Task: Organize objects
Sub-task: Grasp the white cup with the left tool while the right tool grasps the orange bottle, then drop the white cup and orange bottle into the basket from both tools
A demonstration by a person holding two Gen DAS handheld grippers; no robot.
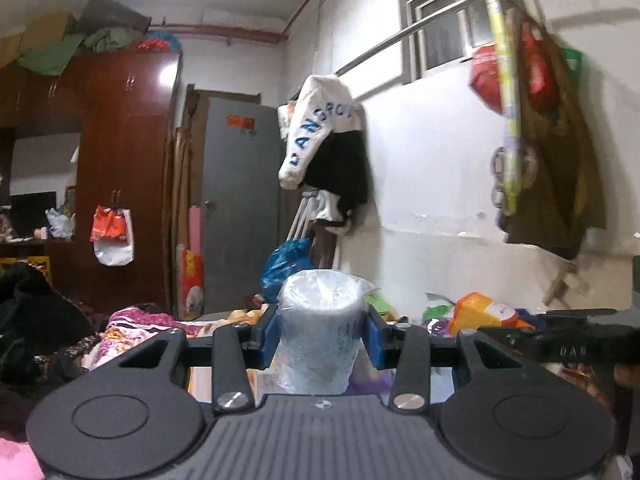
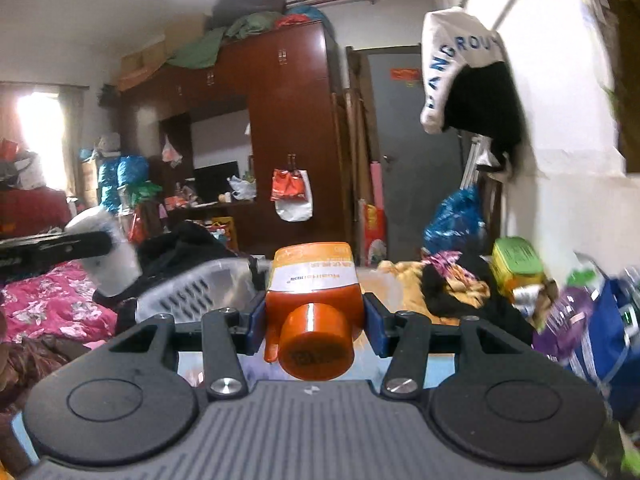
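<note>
1. A pale grey-blue roll wrapped in clear plastic (image 1: 320,332) stands upright between the blue pads of the left gripper (image 1: 320,338), which is clamped on its two sides; the roll is lifted above a cluttered bed.
2. An orange bottle (image 2: 316,300) with a white label band and an orange cap is pinched between the blue pads of the right gripper (image 2: 314,320), its cap end pointing back toward the camera and its body pointing away.
3. In the right wrist view, the left gripper (image 2: 56,248) appears at the left edge with the wrapped roll (image 2: 104,256) in its grasp, well apart from the bottle.
4. In the left wrist view, the orange bottle (image 1: 480,312) shows to the right, beside the black body of the right gripper (image 1: 568,336).
5. A white slotted plastic basket (image 2: 196,288) lies just behind and left of the bottle, on the bed.
6. A pink floral quilt (image 2: 52,304) covers the bed at left, with dark clothes (image 2: 188,244) piled behind the basket.
7. A green and yellow box (image 2: 516,264) and a blue bag (image 2: 604,340) sit among the clutter to the right.
8. Farther back stand a dark red wardrobe (image 2: 288,120), a grey door (image 2: 412,160) and a white garment with blue lettering (image 2: 456,60) hanging on the wall.
</note>
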